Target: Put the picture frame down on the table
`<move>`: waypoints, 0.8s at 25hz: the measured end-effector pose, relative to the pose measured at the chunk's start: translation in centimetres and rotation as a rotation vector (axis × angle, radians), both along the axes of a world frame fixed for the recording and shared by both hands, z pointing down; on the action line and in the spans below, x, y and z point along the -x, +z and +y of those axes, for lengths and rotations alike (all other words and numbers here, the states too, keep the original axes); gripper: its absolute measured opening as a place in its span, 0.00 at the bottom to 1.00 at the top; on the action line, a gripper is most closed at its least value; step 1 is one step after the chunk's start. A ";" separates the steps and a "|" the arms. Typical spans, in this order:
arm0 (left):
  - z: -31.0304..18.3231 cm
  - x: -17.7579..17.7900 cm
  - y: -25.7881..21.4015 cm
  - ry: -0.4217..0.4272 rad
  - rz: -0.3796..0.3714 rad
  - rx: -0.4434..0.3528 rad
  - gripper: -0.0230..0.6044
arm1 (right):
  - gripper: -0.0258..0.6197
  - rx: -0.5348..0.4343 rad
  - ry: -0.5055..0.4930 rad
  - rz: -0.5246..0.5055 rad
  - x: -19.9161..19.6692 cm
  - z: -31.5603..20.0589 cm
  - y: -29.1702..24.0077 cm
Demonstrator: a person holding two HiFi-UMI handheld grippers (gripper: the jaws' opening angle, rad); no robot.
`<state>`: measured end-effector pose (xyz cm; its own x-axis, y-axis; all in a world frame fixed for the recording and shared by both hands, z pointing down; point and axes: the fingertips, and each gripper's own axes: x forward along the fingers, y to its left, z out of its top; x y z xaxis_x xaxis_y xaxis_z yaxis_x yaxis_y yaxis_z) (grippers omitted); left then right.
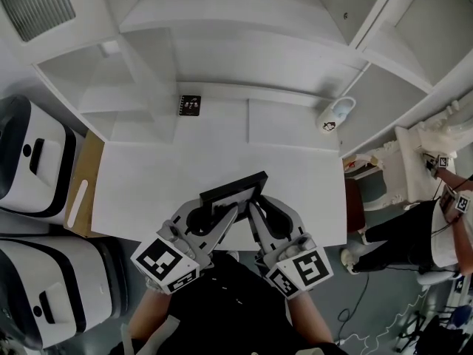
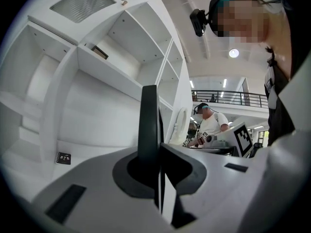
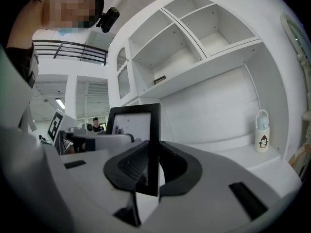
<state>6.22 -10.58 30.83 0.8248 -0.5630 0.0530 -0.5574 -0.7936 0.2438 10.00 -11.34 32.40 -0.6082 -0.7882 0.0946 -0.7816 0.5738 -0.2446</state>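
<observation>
The frame stands upright over the near edge of the table, black-rimmed with a pale inside. I cannot tell whether its bottom touches the top. My left gripper and right gripper angle in towards each other, side by side, each with its jaws clamped on one side rail of the frame. Farther back, a black card and a bottle sit well apart.

White table: small black card lies flat at the far edge, left of centre. Small white bottle stands upright at the far right corner.
</observation>
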 end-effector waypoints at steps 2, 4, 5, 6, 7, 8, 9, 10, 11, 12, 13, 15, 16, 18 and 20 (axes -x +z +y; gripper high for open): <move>-0.6 -0.1 0.3 -0.024 -0.010 0.007 0.08 | 0.15 0.008 0.011 0.002 -0.2 -0.5 0.2; -1.2 0.0 0.6 -0.057 -0.027 0.014 0.11 | 0.14 0.016 0.024 0.006 -0.3 -0.9 0.5; -1.4 0.1 0.8 -0.074 -0.036 0.016 0.13 | 0.14 0.021 0.032 0.006 -0.4 -1.0 0.6; -1.6 0.2 1.0 -0.090 -0.045 0.016 0.14 | 0.14 0.025 0.041 0.005 -0.5 -1.2 0.8; -1.8 0.3 1.1 -0.106 -0.053 0.016 0.16 | 0.15 0.030 0.051 0.003 -0.7 -1.3 0.9; -2.1 0.3 1.2 -0.120 -0.060 0.017 0.18 | 0.14 0.034 0.062 0.002 -1.0 -1.5 1.0; -2.2 0.4 1.4 -0.133 -0.069 0.020 0.19 | 0.15 0.038 0.073 0.001 -1.2 -1.7 1.1; -2.3 0.5 1.7 -0.145 -0.078 0.024 0.21 | 0.14 0.042 0.083 0.001 -1.5 -1.9 1.3; -2.4 0.6 1.9 -0.158 -0.089 0.029 0.22 | 0.14 0.046 0.093 0.002 -1.7 -2.0 1.4; -2.5 0.8 2.2 -0.169 -0.100 0.033 0.23 | 0.14 0.050 0.102 0.004 -2.0 -2.2 1.5; -2.5 0.9 2.6 -0.179 -0.110 0.036 0.24 | 0.14 0.055 0.111 0.007 -2.2 -2.3 1.6; -2.4 1.1 3.3 -0.195 -0.128 0.047 0.24 | 0.14 0.068 0.126 0.008 -2.6 -2.6 1.9; -2.4 1.3 3.7 -0.203 -0.137 0.056 0.24 | 0.14 0.075 0.133 0.009 -2.8 -2.6 2.1; -2.2 1.6 4.4 -0.221 -0.150 0.072 0.24 | 0.14 0.088 0.142 0.013 -2.9 -2.7 2.5; -2.1 2.0 4.9 -0.247 -0.167 0.076 0.24 | 0.14 0.098 0.147 0.019 -2.9 -2.7 3.0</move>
